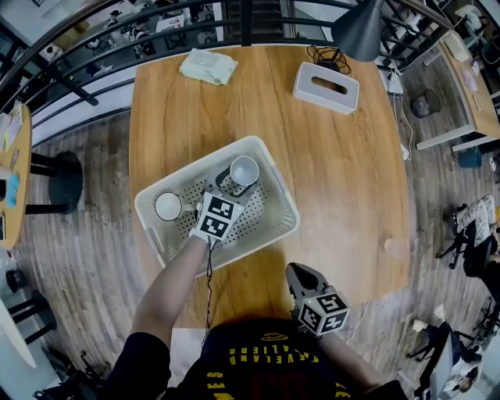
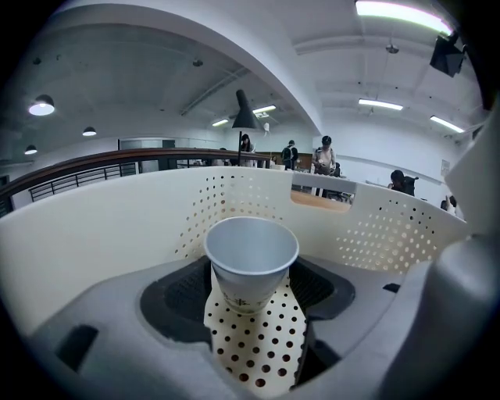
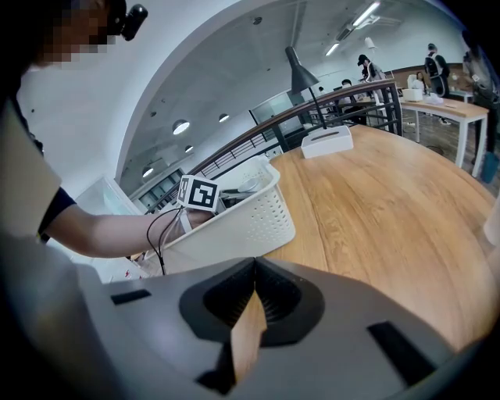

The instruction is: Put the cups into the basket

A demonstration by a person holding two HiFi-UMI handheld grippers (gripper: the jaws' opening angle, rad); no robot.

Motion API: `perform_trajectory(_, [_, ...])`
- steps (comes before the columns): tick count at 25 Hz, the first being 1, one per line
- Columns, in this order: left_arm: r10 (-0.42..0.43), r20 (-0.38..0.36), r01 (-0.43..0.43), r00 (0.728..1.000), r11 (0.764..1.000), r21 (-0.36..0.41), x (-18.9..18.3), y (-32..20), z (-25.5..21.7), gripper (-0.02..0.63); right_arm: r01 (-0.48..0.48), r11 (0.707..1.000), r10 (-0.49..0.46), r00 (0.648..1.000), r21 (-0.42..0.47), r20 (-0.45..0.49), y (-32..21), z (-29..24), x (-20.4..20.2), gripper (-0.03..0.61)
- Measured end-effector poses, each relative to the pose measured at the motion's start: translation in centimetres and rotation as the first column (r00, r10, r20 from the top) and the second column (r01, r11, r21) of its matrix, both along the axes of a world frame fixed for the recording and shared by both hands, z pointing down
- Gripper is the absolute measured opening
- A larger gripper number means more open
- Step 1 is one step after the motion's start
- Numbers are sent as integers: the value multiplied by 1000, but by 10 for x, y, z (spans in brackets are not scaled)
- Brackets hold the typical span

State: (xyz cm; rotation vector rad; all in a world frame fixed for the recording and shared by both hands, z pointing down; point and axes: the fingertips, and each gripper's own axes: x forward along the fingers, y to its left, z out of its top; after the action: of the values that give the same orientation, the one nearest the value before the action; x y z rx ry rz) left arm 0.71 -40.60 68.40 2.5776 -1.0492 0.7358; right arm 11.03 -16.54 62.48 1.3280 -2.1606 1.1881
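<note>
White cup (image 2: pixel 250 262), cream perforated basket (image 2: pixel 101 234), wood-grain table (image 1: pixel 344 180)

- The room is bright. Long ceiling lights (image 2: pixel 406 9) glow white overhead and give a little glare.
- The head view is clear. The counter (image 1: pixel 328 172) is evenly lit, with one soft shadow at its near edge.
- Every view bends at the sides, so the straight rails (image 1: pixel 78 70) look curved and the corners go dark.
- In the left gripper view the cup (image 2: pixel 251 258) is sharp. The left hand-held gripper (image 2: pixel 251 295), close to the lens, looks soft.
</note>
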Motion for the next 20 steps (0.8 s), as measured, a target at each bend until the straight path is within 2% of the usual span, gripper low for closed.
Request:
perform_trajectory(14, [-12, 25, 13, 1000, 999, -40, -9, 12, 4, 321, -1, 1000, 1, 1000, 25, 6, 2, -8, 0, 14])
perform_trajectory(20, [-23, 11, 23, 1000, 1000, 8, -16, 20, -30, 321, -6, 999, 6, 1000, 50, 4, 6, -15, 0, 14])
